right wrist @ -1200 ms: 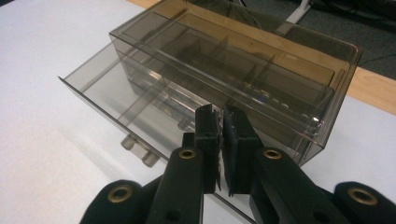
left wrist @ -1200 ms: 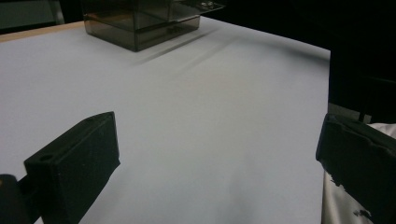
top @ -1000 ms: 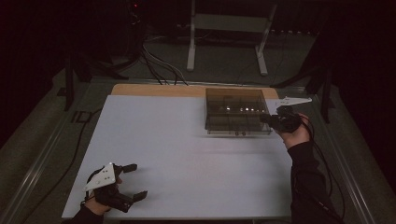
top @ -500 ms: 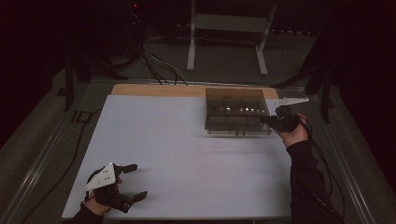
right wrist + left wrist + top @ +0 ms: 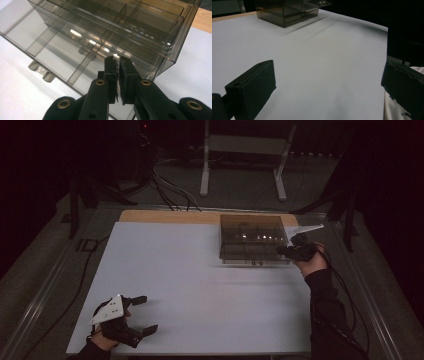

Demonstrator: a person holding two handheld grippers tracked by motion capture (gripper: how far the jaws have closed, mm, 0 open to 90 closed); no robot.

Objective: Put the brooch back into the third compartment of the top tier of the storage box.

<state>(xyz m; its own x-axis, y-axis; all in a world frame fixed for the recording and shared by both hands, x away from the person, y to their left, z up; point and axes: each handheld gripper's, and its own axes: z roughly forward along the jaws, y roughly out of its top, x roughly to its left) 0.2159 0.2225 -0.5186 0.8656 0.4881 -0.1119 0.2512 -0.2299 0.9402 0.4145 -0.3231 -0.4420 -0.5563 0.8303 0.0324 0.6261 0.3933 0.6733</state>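
A smoke-tinted, transparent plastic organiser box point(image 5: 254, 241) with internal dividers sits on the far right part of the white tabletop point(image 5: 200, 285), close to the strip of bare wood point(image 5: 170, 216) along the table's far edge. In the right gripper view the box point(image 5: 105, 37) shows several rectangular compartments separated by thin clear walls, and 2 small tabs project from its lower front edge onto the tabletop point(image 5: 22, 95). The right gripper point(image 5: 292, 250) is positioned at the box's right front corner, held by the person's right hand point(image 5: 311, 264), with its grey three-cornered plate angled to the right. In the right gripper view the right gripper point(image 5: 117, 75) has its 2 black jaws drawn together with only a thin slit between them; the jaw tips lie against the transparent wall at the box's corner, and whether a thin edge is pinched between them cannot be determined. The left gripper point(image 5: 142, 315) rests at the near left corner of the tabletop, well apart from the box, held by the person's left hand point(image 5: 112, 327). In the left gripper view the left gripper point(image 5: 329, 82) has its 2 jaws spread wide, with bare tabletop point(image 5: 324, 57) between them and the box point(image 5: 287, 11) visible far ahead.
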